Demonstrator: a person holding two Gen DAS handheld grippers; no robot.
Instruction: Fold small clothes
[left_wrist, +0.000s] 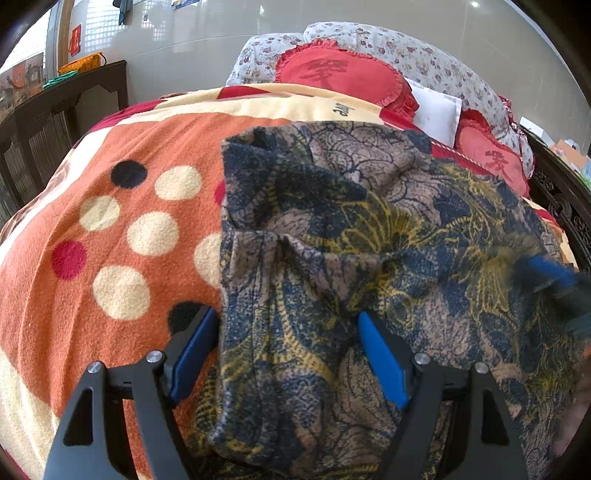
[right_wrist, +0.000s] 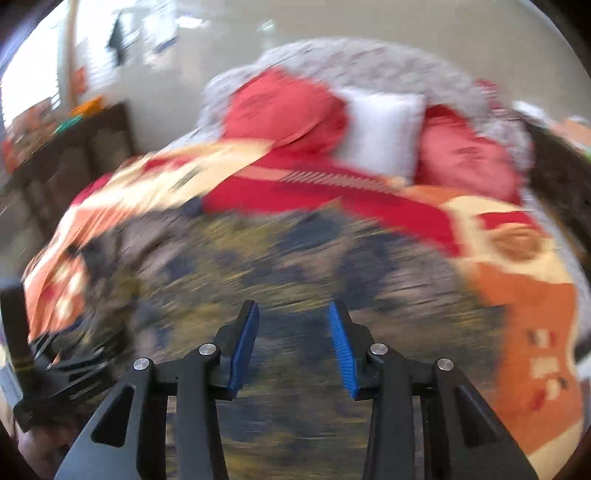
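A small garment (left_wrist: 351, 229) in a navy, tan and yellow leaf print lies partly folded and creased on the orange polka-dot blanket (left_wrist: 74, 302). My left gripper (left_wrist: 288, 350) stands wide open low over the garment's near left part. Its left pad sits just outside the cloth's left edge and its right pad rests on the print. At the right edge of that view my right gripper (left_wrist: 550, 280) shows as a blur above the garment. In the right wrist view the right gripper (right_wrist: 293, 332) is open a little, nothing between its blue pads, with the blurred garment (right_wrist: 295, 251) beneath.
Red ruffled pillows (left_wrist: 343, 77), a white pillow (left_wrist: 436, 107) and a floral quilt (left_wrist: 388, 44) pile up at the head of the bed. A dark wooden cabinet (left_wrist: 55, 122) stands to the left. A carved dark bed frame (left_wrist: 561, 199) runs along the right.
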